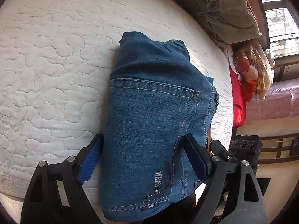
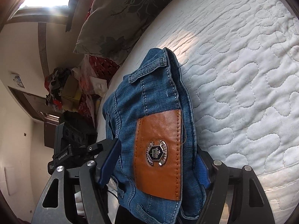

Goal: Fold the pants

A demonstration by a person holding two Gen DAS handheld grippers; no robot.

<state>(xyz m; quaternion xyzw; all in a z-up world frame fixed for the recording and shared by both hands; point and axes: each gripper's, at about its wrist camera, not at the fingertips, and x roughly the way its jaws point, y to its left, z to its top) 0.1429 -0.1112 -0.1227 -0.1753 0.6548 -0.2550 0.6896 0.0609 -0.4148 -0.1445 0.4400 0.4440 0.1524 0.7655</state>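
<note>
The blue denim pants [image 1: 149, 112] are folded into a thick bundle, held over the edge of the white quilted mattress [image 1: 56, 65]. My left gripper [image 1: 143, 155] is shut on the bundle at the back-pocket side, with a blue pad on each side of it. My right gripper [image 2: 158, 160] is shut on the pants [image 2: 155, 102] at the waistband, next to the brown leather patch [image 2: 158, 153]. The right gripper's body shows at the right in the left wrist view [image 1: 243, 149].
A floral pillow [image 1: 214, 5] lies at the head of the mattress [image 2: 243, 74]. Bags and clutter [image 2: 74, 85] sit beside the bed. A red cloth [image 1: 238, 102] and a pink-covered surface [image 1: 276, 99] lie past the mattress edge.
</note>
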